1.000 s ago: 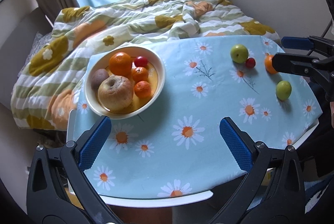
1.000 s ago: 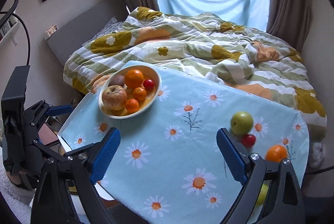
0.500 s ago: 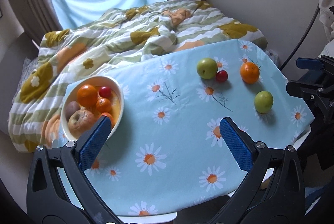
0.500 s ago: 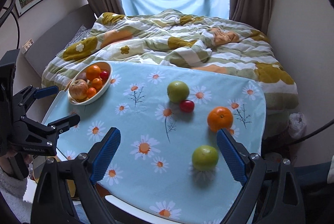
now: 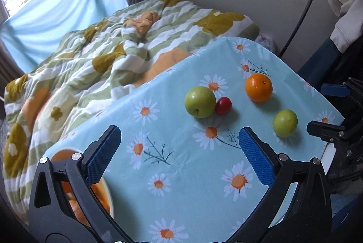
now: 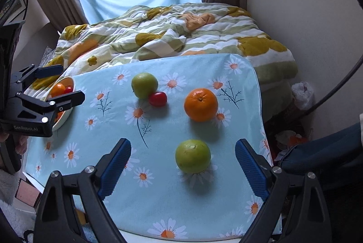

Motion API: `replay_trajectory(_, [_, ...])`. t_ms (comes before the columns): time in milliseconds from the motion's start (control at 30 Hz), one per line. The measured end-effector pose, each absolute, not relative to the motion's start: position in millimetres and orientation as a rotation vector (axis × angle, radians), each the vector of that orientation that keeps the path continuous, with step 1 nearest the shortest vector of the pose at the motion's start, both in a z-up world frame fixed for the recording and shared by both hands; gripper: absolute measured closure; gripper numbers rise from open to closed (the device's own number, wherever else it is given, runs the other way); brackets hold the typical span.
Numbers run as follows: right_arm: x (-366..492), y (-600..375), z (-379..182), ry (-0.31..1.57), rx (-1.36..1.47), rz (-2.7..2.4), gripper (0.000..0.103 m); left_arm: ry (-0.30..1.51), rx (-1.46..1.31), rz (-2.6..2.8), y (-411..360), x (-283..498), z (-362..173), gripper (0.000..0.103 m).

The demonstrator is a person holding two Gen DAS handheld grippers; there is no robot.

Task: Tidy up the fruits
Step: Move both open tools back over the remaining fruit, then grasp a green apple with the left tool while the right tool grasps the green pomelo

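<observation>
Loose fruit lies on the daisy-print tablecloth: a large green apple touching a small red fruit, an orange and a smaller green fruit. My right gripper stands open, and the smaller green fruit sits just ahead between its blue pads, untouched. My left gripper is open over bare cloth, short of the green apple. The fruit bowl sits at the table's left end, half hidden behind the left gripper. In the left wrist view the bowl peeks out by the left finger.
A rumpled flowered quilt covers the bed behind the table. The wall and a black cable lie to the right. The table's right edge drops to floor clutter. A person's sleeve is at the lower right.
Both grippers have swung rightward along the table and rolled. The bowl has slid out to the left edge of both views, and the loose fruits now lie close ahead. Both stayed open.
</observation>
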State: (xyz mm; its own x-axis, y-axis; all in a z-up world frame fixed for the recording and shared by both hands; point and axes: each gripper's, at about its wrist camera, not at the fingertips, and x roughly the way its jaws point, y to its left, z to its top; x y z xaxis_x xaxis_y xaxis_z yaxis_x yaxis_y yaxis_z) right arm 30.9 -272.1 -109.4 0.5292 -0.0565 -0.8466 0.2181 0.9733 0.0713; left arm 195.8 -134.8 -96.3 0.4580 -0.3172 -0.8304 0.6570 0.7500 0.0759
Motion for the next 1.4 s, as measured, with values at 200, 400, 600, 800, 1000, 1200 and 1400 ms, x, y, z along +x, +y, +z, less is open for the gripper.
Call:
replay_trajectory(200, [39,-274,-131,1.039,0.232,-0.258,0.011,0.934,0.497,-0.733,-155,225,-123,0.0])
replay_trajectory(400, [45,-275,-152,1.079,0.264,-0.32,0.012,0.946,0.622,-0.838,-176,245,-152,0.0])
replay_trajectory(600, [47,-279,-168,1.099,0.311,-0.372,0.012,0.942,0.722,-0.93,-193,258,-172,0.0])
replay_trajectory(800, [48,-281,-179,1.115,0.354,-0.385,0.012,0.946,0.803,-1.01,-207,263,-190,0.008])
replay_trajectory(1000, [47,-282,-186,1.124,0.381,-0.395,0.012,0.933,0.848,-1.075,-217,264,-197,0.009])
replay_trajectory(1200, [49,-284,-189,1.123,0.392,-0.398,0.012,0.927,0.882,-1.139,-225,258,-201,0.032])
replay_trajectory(1400, [51,-284,-192,1.13,0.39,-0.393,0.023,0.911,0.907,-1.147,-227,252,-202,0.042])
